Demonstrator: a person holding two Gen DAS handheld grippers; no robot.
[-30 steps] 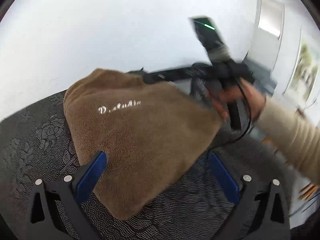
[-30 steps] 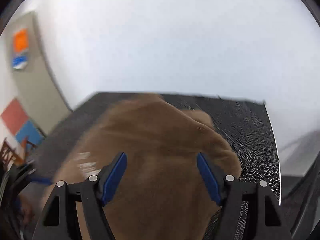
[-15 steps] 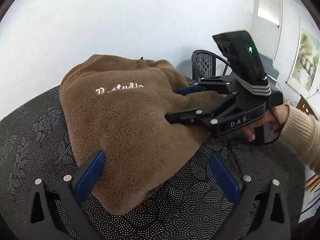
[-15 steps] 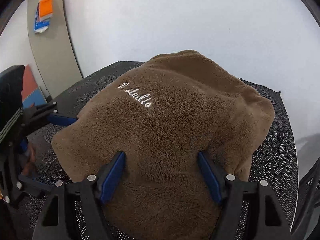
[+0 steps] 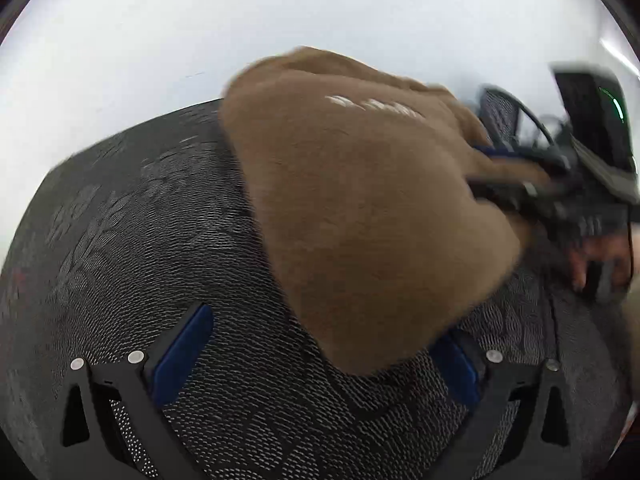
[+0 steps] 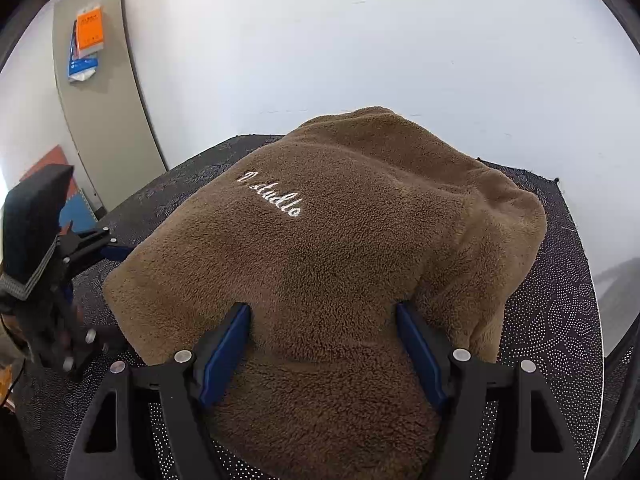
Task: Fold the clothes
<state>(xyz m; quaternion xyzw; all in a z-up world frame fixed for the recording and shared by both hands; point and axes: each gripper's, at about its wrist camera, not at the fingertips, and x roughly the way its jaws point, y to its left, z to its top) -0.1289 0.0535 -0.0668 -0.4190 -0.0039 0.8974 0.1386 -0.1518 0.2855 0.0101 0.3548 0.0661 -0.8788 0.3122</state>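
While the left wrist view is smeared by motion, these items can be read:
Left gripper (image 5: 320,354): jaws wide apart, nothing between the pads; its right blue pad (image 5: 456,368) sits at the near corner of the garment, contact not clear.
Brown fleece garment (image 5: 360,208): folded bundle lying on the black patterned tablecloth (image 5: 140,248), white embroidered lettering (image 5: 376,106) on its far part.
Right gripper (image 5: 516,172): blurred, at the garment's right edge, one finger across the fleece; a hand (image 5: 600,260) grips its handle.
Change from half a second ago: the garment now lies more to the right of the left gripper, and its near corner reaches the right pad instead of the left one.

Right wrist view, sharp:
Right gripper (image 6: 324,344): jaws wide apart, both blue pads (image 6: 224,348) pressed down into the near part of the garment, fleece bulging between them; not clamped.
Brown fleece garment (image 6: 340,248): on the tablecloth (image 6: 560,320), lettering (image 6: 272,196) toward its far left.
Left gripper (image 6: 60,276): left of the garment, at its near left corner, partly blurred.
Grey board (image 6: 100,92): behind the garment to the left, against the white wall (image 6: 360,40), orange and blue papers (image 6: 88,36) on it.
Change from half a second ago: the garment and the right gripper's hold look the same.
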